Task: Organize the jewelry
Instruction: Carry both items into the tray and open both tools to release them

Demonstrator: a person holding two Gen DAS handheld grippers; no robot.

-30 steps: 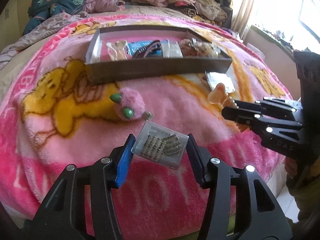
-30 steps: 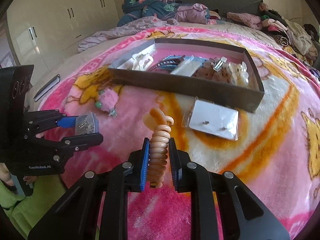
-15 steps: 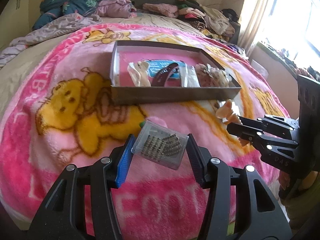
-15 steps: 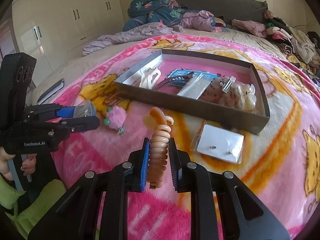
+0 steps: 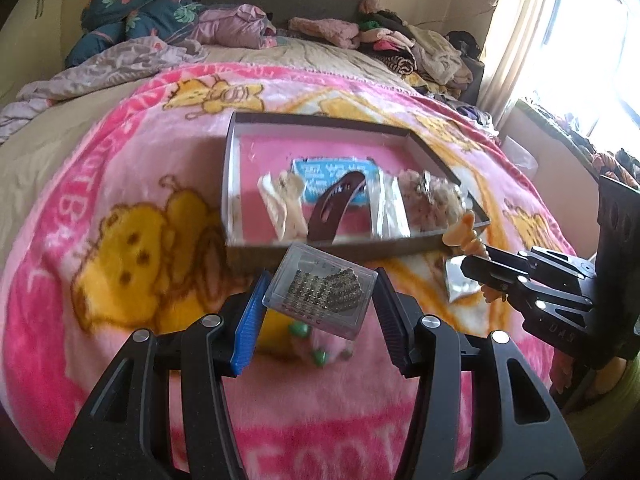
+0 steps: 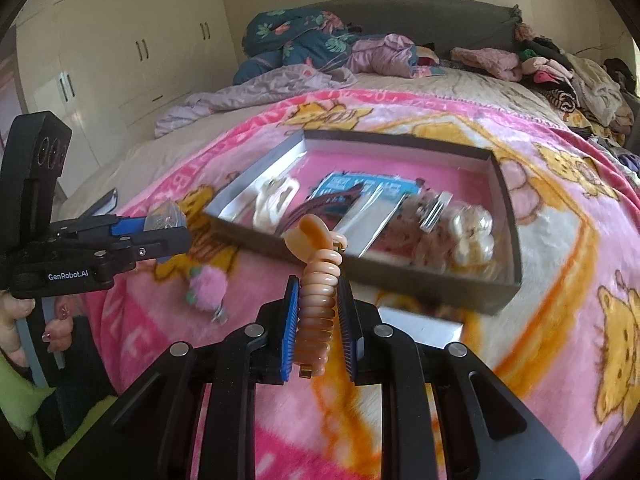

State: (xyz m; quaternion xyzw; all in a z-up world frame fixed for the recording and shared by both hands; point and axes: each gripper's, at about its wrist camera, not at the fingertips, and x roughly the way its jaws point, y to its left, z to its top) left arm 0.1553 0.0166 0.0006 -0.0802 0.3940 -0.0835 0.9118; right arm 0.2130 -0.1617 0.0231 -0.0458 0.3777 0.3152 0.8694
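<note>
My left gripper [image 5: 318,312] is shut on a clear plastic case of rhinestone pieces [image 5: 320,296], held above the pink blanket just in front of the shallow brown box [image 5: 360,250]. My right gripper [image 6: 318,328] is shut on a peach hair claw clip [image 6: 318,292], held near the box's front wall [image 6: 420,286]. The box holds a cream clip [image 5: 284,204], a blue card [image 5: 336,178], a dark red clip [image 5: 334,212] and pearly pieces [image 6: 460,236]. The right gripper also shows in the left wrist view [image 5: 476,264], and the left gripper in the right wrist view [image 6: 176,228].
A pink pom-pom with green beads [image 6: 206,286] lies on the blanket [image 6: 560,240] left of the box. A clear packet [image 6: 420,326] lies in front of the box. Piled clothes [image 6: 320,44] sit at the headboard. A wardrobe [image 6: 132,52] stands at the left.
Both grippers have risen and moved forward toward the box with their items still held. The pom-pom now lies under the left gripper's case.
</note>
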